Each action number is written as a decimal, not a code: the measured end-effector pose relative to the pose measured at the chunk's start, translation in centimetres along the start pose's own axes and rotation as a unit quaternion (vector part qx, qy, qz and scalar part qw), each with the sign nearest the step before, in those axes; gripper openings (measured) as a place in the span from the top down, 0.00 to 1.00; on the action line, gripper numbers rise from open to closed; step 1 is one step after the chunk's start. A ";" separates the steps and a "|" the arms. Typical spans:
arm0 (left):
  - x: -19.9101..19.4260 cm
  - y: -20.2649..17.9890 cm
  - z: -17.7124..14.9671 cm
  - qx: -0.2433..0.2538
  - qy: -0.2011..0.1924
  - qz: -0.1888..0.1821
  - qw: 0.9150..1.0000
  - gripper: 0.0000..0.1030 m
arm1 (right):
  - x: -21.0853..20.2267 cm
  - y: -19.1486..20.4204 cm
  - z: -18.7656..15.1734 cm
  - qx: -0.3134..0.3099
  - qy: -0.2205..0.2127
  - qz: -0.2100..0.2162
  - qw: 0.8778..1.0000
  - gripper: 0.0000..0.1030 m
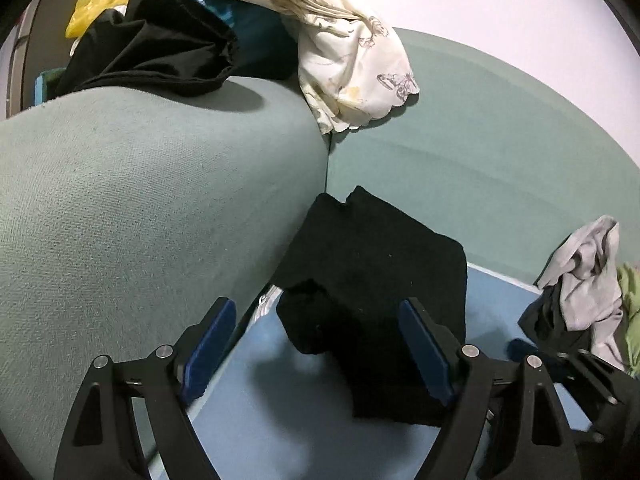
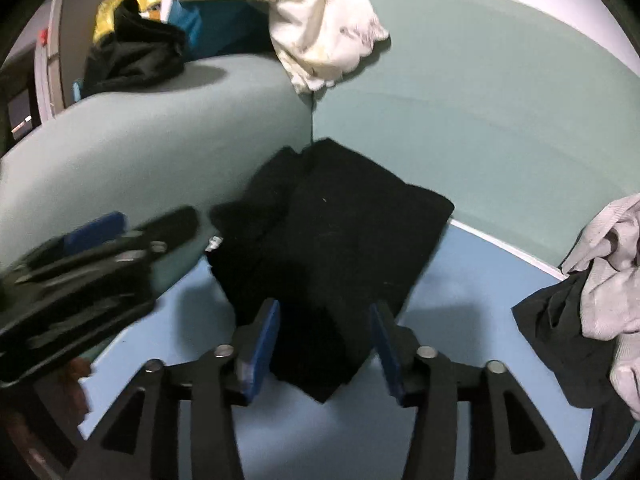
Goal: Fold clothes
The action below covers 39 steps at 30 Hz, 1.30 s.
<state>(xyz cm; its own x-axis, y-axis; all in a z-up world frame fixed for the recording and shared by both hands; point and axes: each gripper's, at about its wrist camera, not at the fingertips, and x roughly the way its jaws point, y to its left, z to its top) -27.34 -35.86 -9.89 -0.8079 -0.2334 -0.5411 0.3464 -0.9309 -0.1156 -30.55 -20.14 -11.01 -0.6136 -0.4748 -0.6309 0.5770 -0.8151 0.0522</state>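
Left wrist view: left gripper [image 1: 316, 348] hangs over the blue seat pad [image 1: 280, 420], jaws spread wide, nothing clamped. The folded black garment [image 1: 380, 272] lies on the pad in the sofa corner, its far end up against the green backrest [image 1: 500, 152] & its left edge beside the armrest [image 1: 140, 208]. The blue pads [image 1: 208, 344] flank its near part w/o pressing it. On top of the armrest: a crumpled black cloth [image 1: 152, 48], a cream printed cloth [image 1: 352, 60] draping over the corner, a teal item [image 1: 256, 36] behind them, a yellow plastic bag [image 1: 100, 0] further back. Far right: a pile w/ a grey cloth [image 1: 588, 276] on top.

Right wrist view: right gripper [image 2: 326, 344] also parted, empty; the garment's near corner sits between the 2 fingers, not touching either pad as far as I can tell. The left gripper shows at the left edge, blurred, by the armrest. Grey cloth over a dark one [image 2: 556, 320] at right.
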 end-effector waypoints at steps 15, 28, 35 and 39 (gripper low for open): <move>-4.7 -1.9 -3.6 0.019 0.042 0.034 0.998 0.16 | -6.9 -1.6 -5.1 0.003 -0.027 0.019 0.999 0.12; -10.3 -4.3 -2.0 0.041 0.055 0.090 0.994 0.16 | -12.2 -1.8 -4.8 0.021 -0.021 0.039 0.999 0.12; -12.4 -6.1 -1.3 0.036 0.060 0.088 0.994 0.16 | -14.8 -3.0 -4.2 0.035 -0.020 0.047 0.998 0.12; -13.3 -6.8 -1.0 0.022 0.058 0.076 0.995 0.16 | -15.3 -3.7 -4.1 0.039 -0.013 0.053 0.998 0.12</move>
<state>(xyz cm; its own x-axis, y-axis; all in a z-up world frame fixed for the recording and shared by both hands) -18.45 -26.13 -2.75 -0.6857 -0.3416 -0.6428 0.4379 -0.8990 0.0105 -21.10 -8.52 -4.74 -0.5656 -0.5672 -0.5987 0.5961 -0.7828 0.1785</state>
